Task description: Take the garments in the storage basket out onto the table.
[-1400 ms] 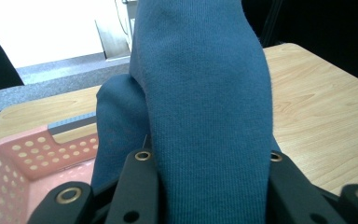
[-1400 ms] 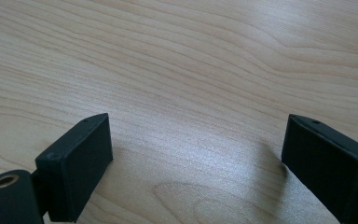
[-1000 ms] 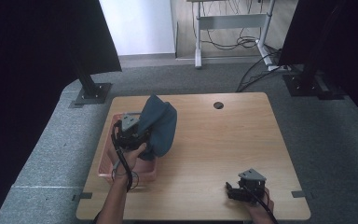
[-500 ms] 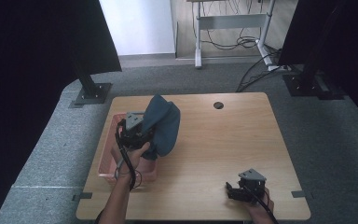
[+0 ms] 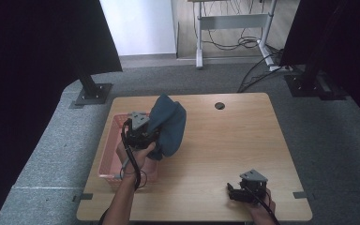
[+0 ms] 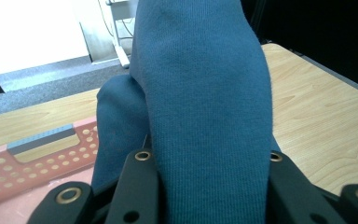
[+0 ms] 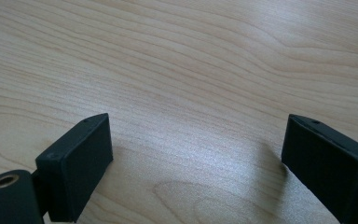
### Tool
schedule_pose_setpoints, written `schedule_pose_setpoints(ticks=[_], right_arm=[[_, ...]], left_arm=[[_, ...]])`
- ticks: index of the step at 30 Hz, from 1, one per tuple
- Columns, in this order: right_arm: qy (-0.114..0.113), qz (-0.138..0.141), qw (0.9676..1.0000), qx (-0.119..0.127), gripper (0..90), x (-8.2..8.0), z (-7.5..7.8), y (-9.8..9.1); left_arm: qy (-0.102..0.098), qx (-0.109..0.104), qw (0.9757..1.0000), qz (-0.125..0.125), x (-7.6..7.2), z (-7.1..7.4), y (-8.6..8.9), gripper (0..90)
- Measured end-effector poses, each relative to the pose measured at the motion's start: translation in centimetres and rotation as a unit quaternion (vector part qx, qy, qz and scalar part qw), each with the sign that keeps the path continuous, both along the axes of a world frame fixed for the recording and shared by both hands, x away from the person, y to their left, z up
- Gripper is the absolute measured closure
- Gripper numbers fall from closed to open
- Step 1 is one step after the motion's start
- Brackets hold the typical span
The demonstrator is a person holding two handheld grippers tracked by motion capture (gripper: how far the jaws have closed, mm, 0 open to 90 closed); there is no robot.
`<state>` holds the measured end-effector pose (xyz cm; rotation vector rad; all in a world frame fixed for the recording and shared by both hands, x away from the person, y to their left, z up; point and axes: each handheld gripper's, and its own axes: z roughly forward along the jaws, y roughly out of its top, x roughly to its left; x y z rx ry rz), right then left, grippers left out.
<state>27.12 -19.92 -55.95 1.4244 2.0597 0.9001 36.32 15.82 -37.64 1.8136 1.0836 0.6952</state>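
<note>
A dark blue cloth (image 5: 168,124) hangs bunched over the right edge of a pink perforated basket (image 5: 108,161) at the table's left. My left gripper (image 5: 153,136) is shut on the cloth and holds it above the basket's rim. In the left gripper view the cloth (image 6: 205,93) rises thick between the two black jaws of that gripper (image 6: 207,156), with the basket wall (image 6: 28,168) to its left. My right gripper (image 5: 232,192) rests near the table's front right edge. In the right gripper view this gripper (image 7: 196,154) is open, with bare wood between its jaws.
The wooden table (image 5: 229,136) has a round cable hole (image 5: 219,106) at the back. Black stands (image 5: 93,93) sit on the grey carpet behind the left and right corners. A white desk frame (image 5: 229,28) with cables stands farther back.
The left gripper and the blue cloth have drifted slightly to the right. The right gripper has stayed put.
</note>
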Motion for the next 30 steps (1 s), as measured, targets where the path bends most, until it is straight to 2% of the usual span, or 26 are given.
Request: schedule_pose_setpoints(ticks=[16, 30], right_arm=[[0.0, 0.0, 1.0, 0.001, 8.3, 0.0, 0.0, 0.0], [0.0, 0.0, 1.0, 0.0, 8.4, 0.0, 0.0, 0.0]], left_arm=[[0.003, 0.005, 0.9999, -0.012, 0.5, -0.1, -1.5, 70.8], [0.007, -0.001, 0.9998, -0.021, 0.7, -0.6, -2.9, 70.8]])
